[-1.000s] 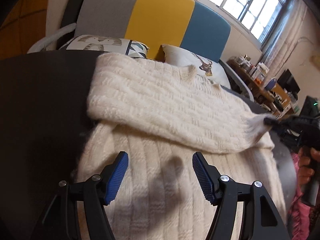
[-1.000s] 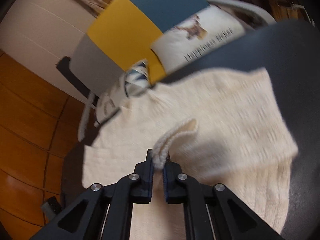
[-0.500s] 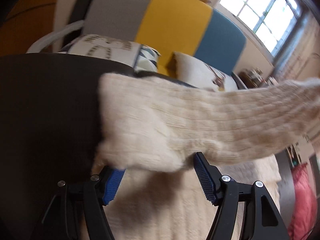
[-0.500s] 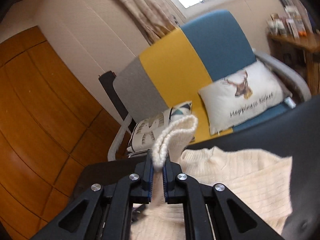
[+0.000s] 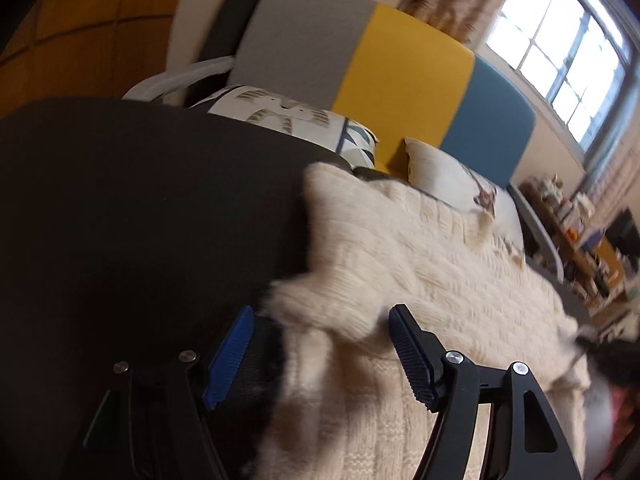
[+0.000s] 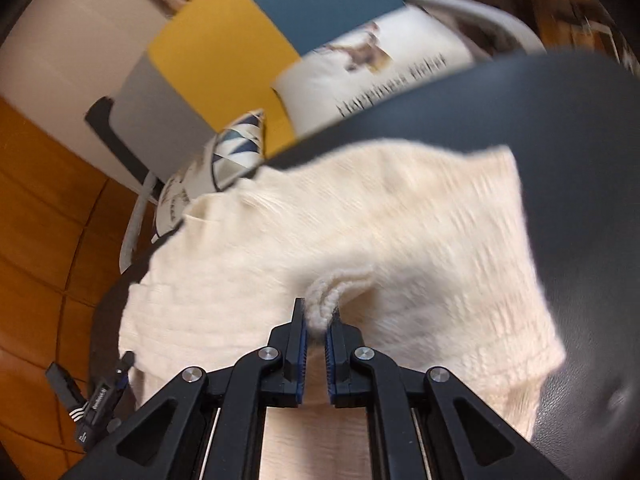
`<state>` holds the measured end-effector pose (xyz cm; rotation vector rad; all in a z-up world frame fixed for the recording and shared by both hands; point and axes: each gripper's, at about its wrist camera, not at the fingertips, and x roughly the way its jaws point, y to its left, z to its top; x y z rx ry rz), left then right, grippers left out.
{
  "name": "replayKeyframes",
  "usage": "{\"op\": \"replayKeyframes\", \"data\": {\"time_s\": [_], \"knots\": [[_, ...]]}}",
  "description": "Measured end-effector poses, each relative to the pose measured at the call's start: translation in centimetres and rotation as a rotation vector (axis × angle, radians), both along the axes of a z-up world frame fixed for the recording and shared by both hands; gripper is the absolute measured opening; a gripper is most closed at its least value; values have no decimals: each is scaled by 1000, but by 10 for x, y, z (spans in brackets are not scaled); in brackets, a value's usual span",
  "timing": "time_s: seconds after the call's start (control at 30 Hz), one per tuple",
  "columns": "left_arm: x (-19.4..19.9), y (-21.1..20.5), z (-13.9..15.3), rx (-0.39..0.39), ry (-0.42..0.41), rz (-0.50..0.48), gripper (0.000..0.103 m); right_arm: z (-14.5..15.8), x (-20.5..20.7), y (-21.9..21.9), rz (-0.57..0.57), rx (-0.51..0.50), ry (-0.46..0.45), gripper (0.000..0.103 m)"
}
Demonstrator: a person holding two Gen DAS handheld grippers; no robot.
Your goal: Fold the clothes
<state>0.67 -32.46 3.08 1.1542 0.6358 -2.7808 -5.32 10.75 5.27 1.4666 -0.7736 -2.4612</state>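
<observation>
1. Grippers both tilt downward over the cream sweater [image 5: 432, 280] on the dark table [image 5: 140, 208]; the left gripper [image 5: 316, 354] is spreading wider with a fold's edge between its pads, unpressed; the right gripper [image 6: 316, 344] pinches a ribbed cuff [image 6: 322, 300].
2. Half a second ago the cuff was lifted high; now it is lowered onto the sweater.
3. Pillow [image 6: 384, 68] lettering is too blurred to read.

Both wrist views tilt down, close over the sweater [image 5: 460, 280] – sofa [image 6: 248, 40] beyond.
</observation>
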Motion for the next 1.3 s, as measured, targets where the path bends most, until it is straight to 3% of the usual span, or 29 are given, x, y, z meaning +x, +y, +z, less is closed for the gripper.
{"op": "replayKeyframes", "data": {"time_s": [0.2,0.33,0.47,0.57,0.6,0.67,0.77,0.87,0.97,1.0,1.13,1.3], "knots": [[4,2,-1,-26,-6,-2,73,-13,2,-1,26,39,-22,6],[16,1,3,7,-5,-1,73,-1,2,-6,52,77,31,6],[37,-1,14,24,22,4,73,6,-4,-10,67,138,66,7],[41,13,37,-33,95,-37,73,-9,-10,-16,110,181,17,10],[36,19,45,-49,109,-58,74,-10,-8,-15,107,186,22,11],[21,32,57,-75,127,-102,77,-5,-3,-7,70,181,32,22],[-9,52,66,-131,124,-157,78,15,12,14,-73,230,82,23],[-46,70,55,-221,56,-213,75,34,24,10,-61,256,175,22],[-75,74,27,-213,-71,-241,57,36,25,-18,87,286,207,15],[-79,72,21,-202,-84,-241,56,33,23,-28,134,295,204,14],[-77,64,14,-210,-65,-224,56,9,18,-54,237,348,157,12],[-67,49,6,-207,-43,-221,57,-8,17,-54,213,391,126,7]]}}
